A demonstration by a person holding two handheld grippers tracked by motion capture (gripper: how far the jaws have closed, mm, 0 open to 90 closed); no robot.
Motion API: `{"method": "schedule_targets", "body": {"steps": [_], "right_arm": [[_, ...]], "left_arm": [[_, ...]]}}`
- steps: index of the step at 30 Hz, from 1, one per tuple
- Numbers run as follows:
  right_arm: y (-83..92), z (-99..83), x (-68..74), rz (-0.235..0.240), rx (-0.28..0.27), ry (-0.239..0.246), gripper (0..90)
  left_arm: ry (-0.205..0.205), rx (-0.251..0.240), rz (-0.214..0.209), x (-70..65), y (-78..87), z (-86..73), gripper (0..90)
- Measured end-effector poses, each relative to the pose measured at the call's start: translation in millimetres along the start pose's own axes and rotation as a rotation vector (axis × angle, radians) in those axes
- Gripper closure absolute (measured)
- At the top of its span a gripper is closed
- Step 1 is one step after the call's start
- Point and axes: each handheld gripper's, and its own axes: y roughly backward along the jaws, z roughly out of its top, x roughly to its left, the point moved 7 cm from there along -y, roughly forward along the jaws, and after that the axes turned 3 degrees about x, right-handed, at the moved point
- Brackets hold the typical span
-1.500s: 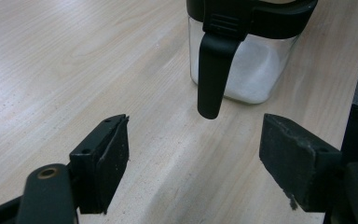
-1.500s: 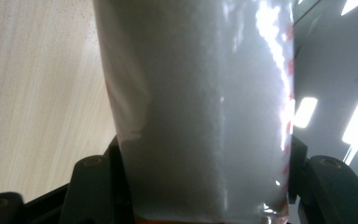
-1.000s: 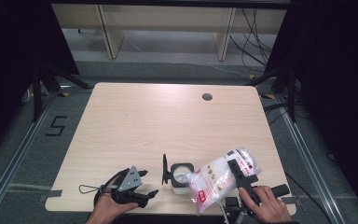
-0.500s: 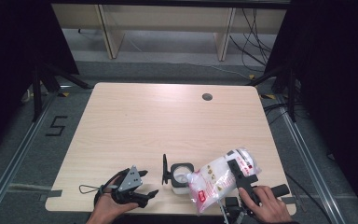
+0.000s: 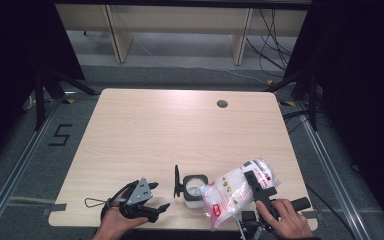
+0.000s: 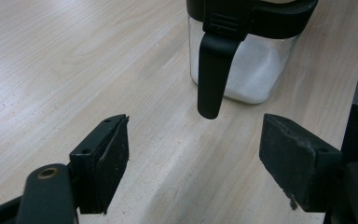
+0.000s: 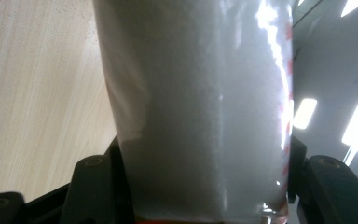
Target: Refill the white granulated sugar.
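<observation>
At the lower left of the high view, the left gripper [image 5: 152, 202] rests on the table [image 5: 145, 130] with jaws wide apart and empty, aimed at the lidded jar [image 5: 194, 187] at lower centre, likely ready to steady it. Lower right, the right gripper [image 5: 255, 181] clamps the plastic bag [image 5: 230, 192] of white powder, tilted toward the jar's open mouth, apparently for pouring.
</observation>
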Motion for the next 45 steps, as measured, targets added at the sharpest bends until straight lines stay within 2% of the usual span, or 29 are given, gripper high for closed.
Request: {"method": "schedule_targets", "body": {"steps": [5, 6, 9, 10, 16, 17, 19, 20, 21, 22, 29, 31, 33, 37, 38, 40, 41, 42, 45], "right_arm": [[0.2, 0.1, -0.2, -0.002, 0.0, 0.002, 43.6], [0.2, 0.1, -0.2, -0.001, 0.0, 0.002, 43.5], [0.3, 0.1, -0.2, -0.002, 0.001, 0.004, 43.6], [0.3, 0.2, -0.2, -0.002, 0.001, 0.004, 43.6], [0.5, 0.3, -0.4, -0.003, 0.002, 0.008, 43.7], [0.4, 0.3, -0.4, -0.003, 0.001, 0.007, 43.7], [0.2, 0.5, -0.5, -0.007, -0.002, 0.007, 43.7], [0.1, 0.6, -0.4, -0.008, -0.005, 0.006, 43.7], [0.5, 0.3, -0.4, -0.004, 0.001, 0.009, 43.7], [0.5, 0.3, -0.4, -0.005, 0.001, 0.009, 43.7], [0.5, 0.3, -0.3, -0.004, 0.001, 0.009, 43.9], [0.5, 0.3, -0.4, -0.004, 0.0, 0.01, 44.0], [0.6, 0.3, -0.4, -0.005, 0.001, 0.01, 44.0], [0.5, 0.2, -0.4, -0.004, 0.0, 0.009, 44.0], [-0.2, 0.7, 0.5, -0.009, -0.007, -0.011, 44.1], [-0.5, 0.7, 1.0, -0.01, -0.01, -0.017, 44.1], [-0.9, 0.2, 0.8, -0.007, -0.015, -0.005, 44.1], [-1.4, -0.1, 3.1, -0.001, -0.013, -0.033, 44.1], [-0.9, -0.4, 3.2, -0.005, -0.009, -0.037, 44.3]], "left_arm": [[-0.001, 0.004, -0.007, -0.1, 0.5, -0.1, 23.7], [-0.017, 0.018, -0.004, 1.2, 1.3, -0.9, 23.7], [-0.015, 0.016, -0.005, 1.0, 1.2, -0.8, 23.7], [0.0, 0.003, -0.008, -0.2, 0.5, 0.0, 23.7], [-0.001, 0.004, -0.008, -0.1, 0.6, 0.0, 23.7], [-0.017, 0.017, -0.004, 1.3, 1.4, -0.7, 23.7], [-0.015, 0.016, -0.004, 1.2, 1.3, -0.7, 23.7], [0.0, 0.003, -0.008, -0.2, 0.6, 0.0, 23.7], [-0.016, 0.017, -0.005, 1.1, 1.4, -0.8, 23.7], [0.0, 0.003, -0.008, -0.2, 0.6, 0.0, 23.7], [-0.001, 0.003, -0.007, 0.0, 0.7, 0.1, 23.7], [-0.014, 0.014, -0.006, 0.9, 1.3, -0.6, 23.7], [-0.001, 0.002, -0.007, -0.1, 0.7, 0.2, 23.7], [-0.002, 0.003, -0.007, 0.0, 0.7, 0.1, 23.7], [-0.002, 0.003, -0.007, 0.0, 0.7, 0.1, 23.7], [-0.005, 0.007, -0.006, 0.5, 0.9, -0.1, 23.7], [0.001, 0.002, -0.007, -0.1, 0.6, 0.2, 23.7], [-0.001, 0.003, -0.007, 0.1, 0.7, 0.1, 23.7], [0.0, 0.004, -0.008, -0.1, 0.5, 0.0, 23.7]]}}
